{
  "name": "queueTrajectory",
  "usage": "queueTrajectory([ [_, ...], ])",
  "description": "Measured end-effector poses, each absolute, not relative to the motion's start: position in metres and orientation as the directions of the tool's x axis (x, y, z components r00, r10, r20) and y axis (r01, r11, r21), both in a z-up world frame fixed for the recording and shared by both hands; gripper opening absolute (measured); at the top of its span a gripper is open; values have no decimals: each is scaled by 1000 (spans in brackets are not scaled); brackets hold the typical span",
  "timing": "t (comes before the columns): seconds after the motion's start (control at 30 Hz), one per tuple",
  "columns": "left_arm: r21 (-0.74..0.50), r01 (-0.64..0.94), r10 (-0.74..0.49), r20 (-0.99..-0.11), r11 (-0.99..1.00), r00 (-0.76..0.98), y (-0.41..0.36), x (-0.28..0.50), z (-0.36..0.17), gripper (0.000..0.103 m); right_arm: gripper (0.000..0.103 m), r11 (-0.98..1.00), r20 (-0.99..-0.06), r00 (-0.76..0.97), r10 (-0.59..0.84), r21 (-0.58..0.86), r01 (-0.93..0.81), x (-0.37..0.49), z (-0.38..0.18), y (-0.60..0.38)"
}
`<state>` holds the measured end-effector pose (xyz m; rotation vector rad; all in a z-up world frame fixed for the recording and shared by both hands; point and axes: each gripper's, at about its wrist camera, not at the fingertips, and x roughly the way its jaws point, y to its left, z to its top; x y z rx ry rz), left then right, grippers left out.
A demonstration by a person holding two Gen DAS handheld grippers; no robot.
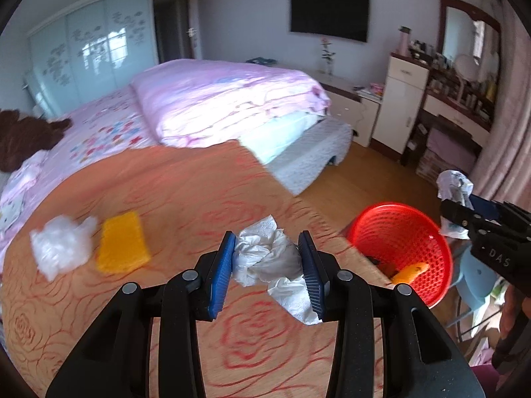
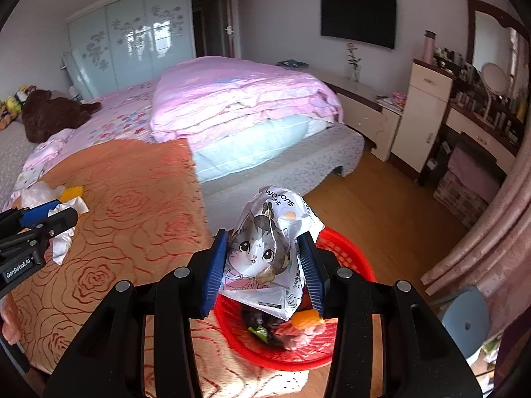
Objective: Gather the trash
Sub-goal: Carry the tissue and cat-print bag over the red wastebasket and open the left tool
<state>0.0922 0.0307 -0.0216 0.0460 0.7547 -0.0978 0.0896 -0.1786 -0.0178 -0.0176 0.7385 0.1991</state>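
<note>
My left gripper (image 1: 268, 258) is shut on a crumpled white tissue (image 1: 268, 258) and holds it above the orange rose-patterned bed cover (image 1: 186, 182). My right gripper (image 2: 264, 258) is shut on a white cat-print snack bag (image 2: 265, 255) and holds it just over the red mesh basket (image 2: 345, 252). The basket (image 1: 401, 232) holds an orange scrap (image 1: 410, 272) and other trash. The right gripper with its bag (image 1: 453, 189) shows at the right of the left wrist view. A crumpled clear plastic bag (image 1: 61, 247) and a yellow sponge (image 1: 122, 247) lie on the cover to the left.
A pink duvet (image 1: 225, 99) lies folded on the bed behind. A brown plush toy (image 2: 53, 112) lies at the far left. A dresser with a mirror (image 2: 481, 99), a curtain (image 2: 491, 238) and a blue stool (image 2: 464, 318) stand to the right on the wooden floor (image 2: 381, 205).
</note>
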Motion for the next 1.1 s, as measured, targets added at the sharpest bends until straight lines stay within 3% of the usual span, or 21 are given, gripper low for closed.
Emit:
queueTrajectory([
  [1.1,-64,326,-260,-752,943,605,-77,134,-58,38,42,988,-703,703,112,154,-3,114,-41,-253],
])
